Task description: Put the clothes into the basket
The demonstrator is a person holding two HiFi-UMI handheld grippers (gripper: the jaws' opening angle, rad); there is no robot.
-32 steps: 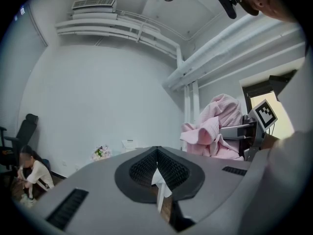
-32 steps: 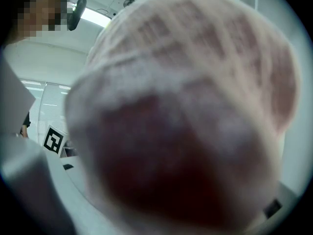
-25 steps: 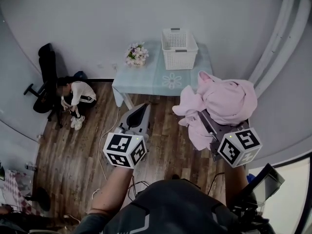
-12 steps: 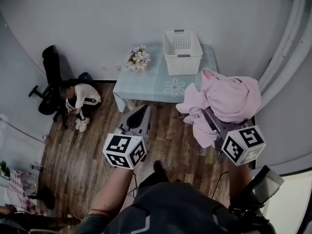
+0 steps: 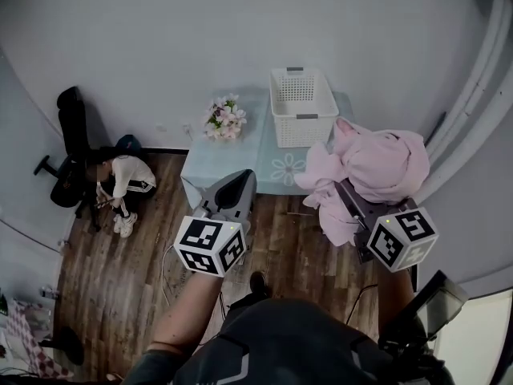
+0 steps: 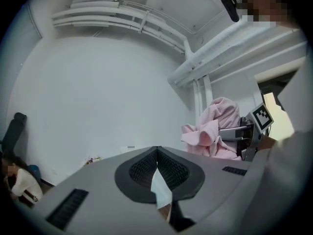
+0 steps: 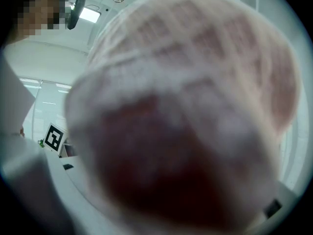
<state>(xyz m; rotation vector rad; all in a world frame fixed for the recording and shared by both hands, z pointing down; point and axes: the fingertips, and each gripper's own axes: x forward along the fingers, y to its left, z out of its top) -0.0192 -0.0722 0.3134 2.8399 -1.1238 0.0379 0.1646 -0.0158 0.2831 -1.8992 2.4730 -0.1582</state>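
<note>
Closer to the basket the pink clothes had been carried, clamped in the right claw; the left claw was held closed and empty beside the surface.

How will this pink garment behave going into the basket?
Probably floppy: the pink garment bunches and drapes over the right gripper, a flap hanging below. Likely light, since one gripper carries it. It looks bulky enough to spill over the white basket.
</note>
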